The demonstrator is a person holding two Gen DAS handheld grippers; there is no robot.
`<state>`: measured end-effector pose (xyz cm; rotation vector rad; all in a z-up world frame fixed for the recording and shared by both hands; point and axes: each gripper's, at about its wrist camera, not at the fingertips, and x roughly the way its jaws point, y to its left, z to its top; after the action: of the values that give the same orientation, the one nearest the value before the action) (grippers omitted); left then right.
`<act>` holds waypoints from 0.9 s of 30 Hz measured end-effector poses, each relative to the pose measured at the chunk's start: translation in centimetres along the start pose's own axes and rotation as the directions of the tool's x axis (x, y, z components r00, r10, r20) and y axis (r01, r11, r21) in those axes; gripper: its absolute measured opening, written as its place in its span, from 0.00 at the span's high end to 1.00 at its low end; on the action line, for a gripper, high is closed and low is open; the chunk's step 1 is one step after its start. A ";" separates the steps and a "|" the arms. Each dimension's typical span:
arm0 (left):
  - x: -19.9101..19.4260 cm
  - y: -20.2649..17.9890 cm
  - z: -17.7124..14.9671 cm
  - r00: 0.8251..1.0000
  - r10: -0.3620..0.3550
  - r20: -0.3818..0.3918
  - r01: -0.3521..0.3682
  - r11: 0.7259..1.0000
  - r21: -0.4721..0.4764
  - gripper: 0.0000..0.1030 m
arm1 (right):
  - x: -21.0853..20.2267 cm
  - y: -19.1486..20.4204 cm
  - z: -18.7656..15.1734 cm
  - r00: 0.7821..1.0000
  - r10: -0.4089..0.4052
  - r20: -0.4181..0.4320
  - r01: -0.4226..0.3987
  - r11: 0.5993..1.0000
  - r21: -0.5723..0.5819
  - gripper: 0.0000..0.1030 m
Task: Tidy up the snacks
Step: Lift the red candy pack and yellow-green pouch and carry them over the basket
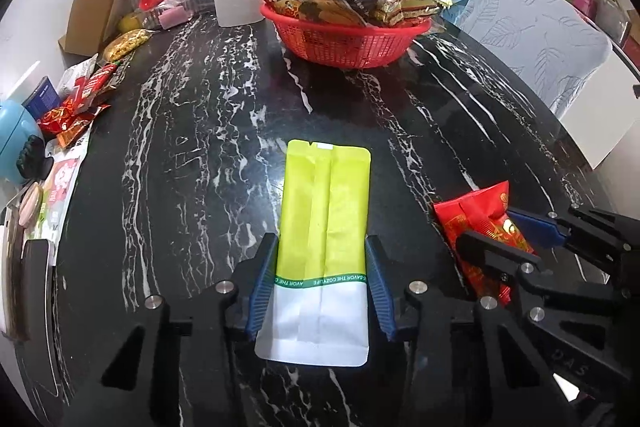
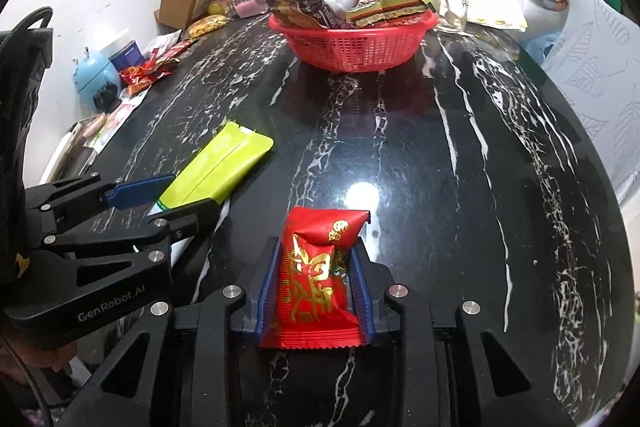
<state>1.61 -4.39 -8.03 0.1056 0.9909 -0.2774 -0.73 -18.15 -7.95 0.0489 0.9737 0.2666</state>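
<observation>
Fingers (image 1: 267, 279) of left gripper (image 1: 322, 247) pinching yellow-green pouch (image 1: 325, 211) by its edges, fingers (image 2: 269, 279) of right gripper (image 2: 316, 247) pinching red snack packet (image 2: 316, 267), both low over black marble tabletop (image 2: 440, 167), well short of red basket (image 2: 352, 43) heaped with snacks.

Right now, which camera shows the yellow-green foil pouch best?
The left wrist view: the yellow-green foil pouch lies full-length, centred between the left gripper fingers. The right wrist view shows it off to the side, angled, its lower end hidden.
</observation>
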 end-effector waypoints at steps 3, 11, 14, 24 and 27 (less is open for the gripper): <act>-0.5 -0.1 -0.1 1.000 0.001 0.003 -0.001 1.000 0.000 0.59 | -0.2 -0.3 -0.2 1.000 0.005 0.000 -0.005 1.000 0.015 0.69; -1.3 -0.4 -0.7 1.000 -0.011 0.005 0.011 1.000 -0.013 0.59 | -0.6 -0.6 -0.6 1.000 0.002 0.002 -0.002 0.999 0.039 0.69; -2.0 -0.2 -0.5 1.000 -0.004 0.027 0.004 1.000 -0.015 0.59 | -0.8 -0.6 -0.7 1.000 0.012 0.002 -0.012 0.999 0.047 0.69; -5.1 -0.2 0.7 0.992 0.016 0.122 -0.015 1.000 -0.014 0.59 | -2.8 -0.5 0.4 0.997 0.025 0.069 -0.028 0.998 0.049 0.69; -6.1 -0.2 1.3 0.987 0.017 0.160 -0.015 1.000 -0.013 0.59 | -3.5 -0.4 1.2 0.995 0.024 0.097 -0.029 0.999 0.045 0.69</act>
<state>-0.59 -3.72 -2.19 0.0794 0.8312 -0.2616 -1.48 -19.33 -4.54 0.1165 0.8838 0.2637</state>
